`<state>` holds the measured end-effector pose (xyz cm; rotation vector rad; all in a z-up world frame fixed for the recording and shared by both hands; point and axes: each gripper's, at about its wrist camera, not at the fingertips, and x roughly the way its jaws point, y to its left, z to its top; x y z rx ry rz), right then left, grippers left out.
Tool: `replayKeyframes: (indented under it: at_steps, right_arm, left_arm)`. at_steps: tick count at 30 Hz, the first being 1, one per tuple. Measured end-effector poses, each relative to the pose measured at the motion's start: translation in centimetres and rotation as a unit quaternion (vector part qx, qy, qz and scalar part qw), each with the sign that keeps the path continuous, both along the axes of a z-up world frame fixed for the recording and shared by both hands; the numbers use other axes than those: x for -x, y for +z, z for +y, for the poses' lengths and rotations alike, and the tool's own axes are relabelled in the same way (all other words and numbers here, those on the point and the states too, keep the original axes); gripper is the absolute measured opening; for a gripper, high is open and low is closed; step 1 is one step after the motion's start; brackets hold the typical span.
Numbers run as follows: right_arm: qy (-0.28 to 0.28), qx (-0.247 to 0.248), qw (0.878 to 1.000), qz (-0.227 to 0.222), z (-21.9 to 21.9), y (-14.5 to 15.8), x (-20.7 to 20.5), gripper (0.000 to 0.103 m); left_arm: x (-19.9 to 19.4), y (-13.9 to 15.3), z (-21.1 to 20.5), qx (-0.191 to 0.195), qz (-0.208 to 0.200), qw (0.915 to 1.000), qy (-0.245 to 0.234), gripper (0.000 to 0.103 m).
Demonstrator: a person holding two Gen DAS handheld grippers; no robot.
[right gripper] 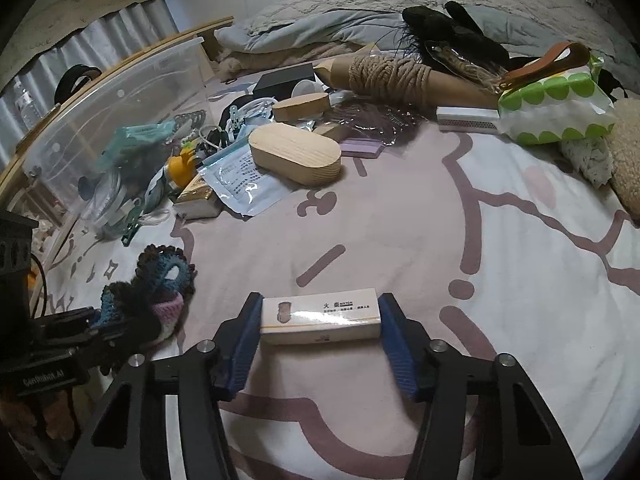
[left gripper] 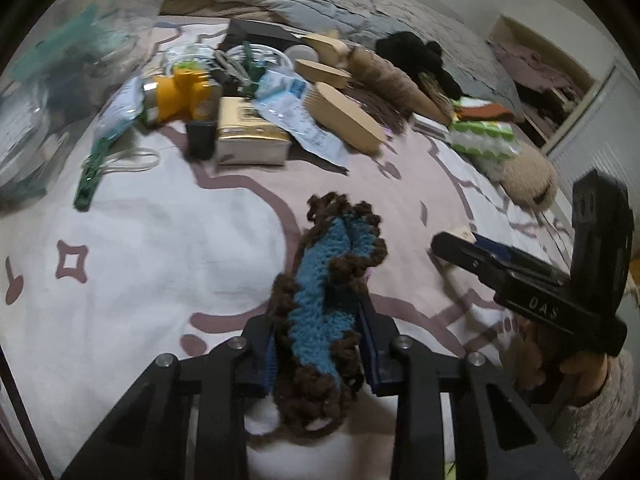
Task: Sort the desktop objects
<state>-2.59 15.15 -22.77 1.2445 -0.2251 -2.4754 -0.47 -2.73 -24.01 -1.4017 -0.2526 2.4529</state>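
Nearest the left camera: left gripper [left gripper: 320,344] clenched on a crocheted piece [left gripper: 326,312] of blue and brown yarn, which stands up between the two blue pads, just above the patterned sheet [left gripper: 140,260].
Nearest the right camera: right gripper [right gripper: 320,332] clamped on the two ends of a long white matchbox [right gripper: 320,316]; the box lies crosswise between the pads, and whether it rests on the sheet or is already lifted I cannot tell.
Where the two stand: side by side at the near edge of the bed, each visible in the other's view, both apart from the main heap.
Bin: a clear plastic bin [right gripper: 120,120] sits at the left side of the bed; something teal and some cords show through its wall, but I cannot say for sure how much lies inside and how much beside it.
Left to sort: most of the heap, it seems. Wooden oval boxes [right gripper: 296,156], a yellow toy [left gripper: 180,94], a gold-topped carton [left gripper: 250,136], plastic packets [right gripper: 244,178], a spool of rope [right gripper: 384,74], a green-dotted bag [right gripper: 552,104], a green clip [left gripper: 90,172] and a black furry thing [right gripper: 452,32] all lie loose.
Progress: early, by my reckoning. Two things are in hand and not yet put anywhere.
Next: probably carrying both to their place, the bin being the likely one.
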Motion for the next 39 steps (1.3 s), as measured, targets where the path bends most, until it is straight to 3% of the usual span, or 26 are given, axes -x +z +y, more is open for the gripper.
replayKeyframes:
  at_steps: [10, 14, 21, 24, 29, 39]
  right_arm:
    - [0.013, -0.015, 1.000, 0.006, -0.9, 0.0, -0.3, 0.058]
    - [0.016, -0.012, 1.000, 0.004, -0.9, 0.0, -0.3, 0.058]
    - [0.021, -0.024, 0.999, 0.007, -1.4, 0.0, -0.5, 0.058]
    - [0.019, -0.028, 0.999, 0.005, -1.4, 0.0, -0.5, 0.057]
    - [0.013, -0.031, 0.999, 0.009, -1.3, 0.1, -0.7, 0.056]
    - [-0.014, -0.008, 1.000, 0.023, 0.2, 1.5, -1.2, 0.056]
  left_arm:
    - [0.3, -0.2, -0.6, -0.031, -0.009, 0.9994, 0.009, 0.036]
    - [0.3, 0.0, -0.7, -0.050, -0.010, 0.9986, 0.009, 0.054]
    - [0.4, 0.1, -0.3, -0.028, -0.001, 0.9996, 0.006, 0.056]
    - [0.5, -0.1, -0.3, -0.015, -0.001, 0.9999, 0.005, 0.036]
    - [0.4, 0.1, -0.7, -0.020, 0.006, 0.9997, 0.013, 0.030]
    - [-0.7, 2.7, -2.3, -0.043, 0.048, 0.9974, 0.032, 0.029]
